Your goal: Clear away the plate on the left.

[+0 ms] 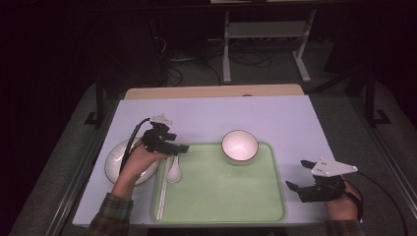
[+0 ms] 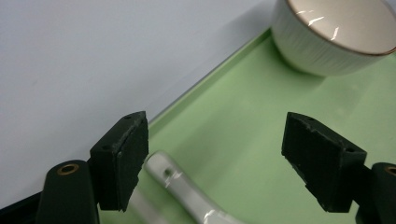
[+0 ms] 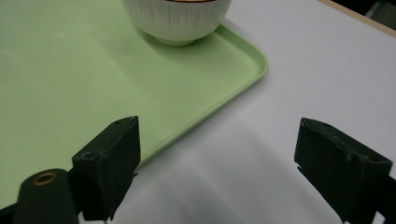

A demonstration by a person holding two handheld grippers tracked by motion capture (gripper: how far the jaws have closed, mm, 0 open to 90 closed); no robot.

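Note:
A green tray [image 1: 221, 191] lies on the pale table top [image 1: 211, 115]. A white bowl [image 1: 240, 146] with a dark rim stands in the tray's far right corner. A white spoon [image 1: 173, 172] and a pair of pale chopsticks [image 1: 161, 196] lie along its left side. My left gripper [image 1: 179, 147] hovers open over the tray's far left corner, above the spoon. In the left gripper view the spoon's handle [image 2: 187, 191] lies low between the jaws [image 2: 215, 158], untouched, with the bowl [image 2: 331, 42] ahead. My right gripper [image 1: 297, 175] rests open off the tray's right edge; its jaws [image 3: 217, 163] hold nothing.
A white plate [image 1: 114, 158] sits on the table left of the tray, partly under the person's left hand. Bare table stretches behind the tray. The wooden far edge [image 1: 211, 91] and metal frame legs lie beyond. In the right gripper view the tray's corner [image 3: 252, 60] is just ahead.

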